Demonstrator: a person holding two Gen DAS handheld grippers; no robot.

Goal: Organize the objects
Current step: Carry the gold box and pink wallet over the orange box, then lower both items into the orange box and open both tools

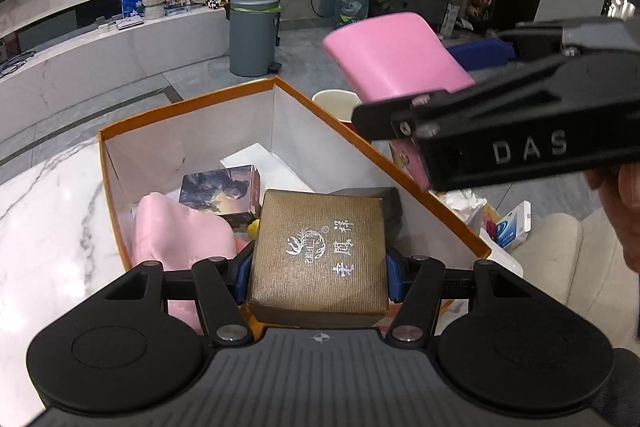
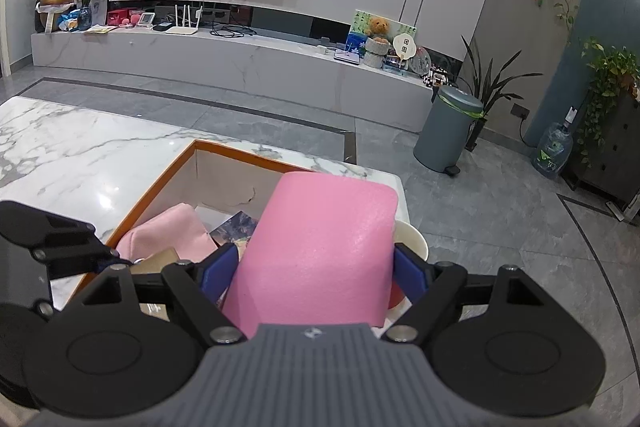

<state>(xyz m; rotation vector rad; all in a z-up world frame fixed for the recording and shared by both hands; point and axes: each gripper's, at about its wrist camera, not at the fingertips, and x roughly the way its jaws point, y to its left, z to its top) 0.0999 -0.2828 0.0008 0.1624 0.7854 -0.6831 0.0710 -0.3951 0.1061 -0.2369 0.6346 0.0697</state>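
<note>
Two handheld grippers work over an open orange-edged cardboard box [image 1: 192, 115] with white inner walls, which sits on a white marble surface [image 1: 48, 219] in a living room.

The left gripper [image 1: 318, 279] has its blue-padded fingers [image 1: 241, 277] clenched on the sides of a square brown gift box [image 1: 320, 251] with silver Chinese lettering on its lid. The gift box is held level above the near end of the orange box, over its contents.

Inside the orange box lie a soft pink pouch [image 1: 176, 235] at the left, a small box with a printed picture [image 1: 224, 189] near the middle, a white flat item [image 1: 264, 167] toward the far corner, and a dark object partly hidden behind the gift box.

The right gripper [image 2: 316, 267] has its fingers [image 2: 218, 271] grasping a pink rectangular box [image 2: 320, 247] by its two sides. This pink box is raised in the air, above the right-hand rim of the orange box and over a white paper cup [image 1: 334, 103] that stands just outside that rim.

To the right of the orange box, a blue and white packet [image 1: 514, 225] and crumpled wrappers lie on the surface. Beyond, a grey pedal bin [image 2: 448, 127] stands on the tiled floor by a long white TV console [image 2: 240, 59].
</note>
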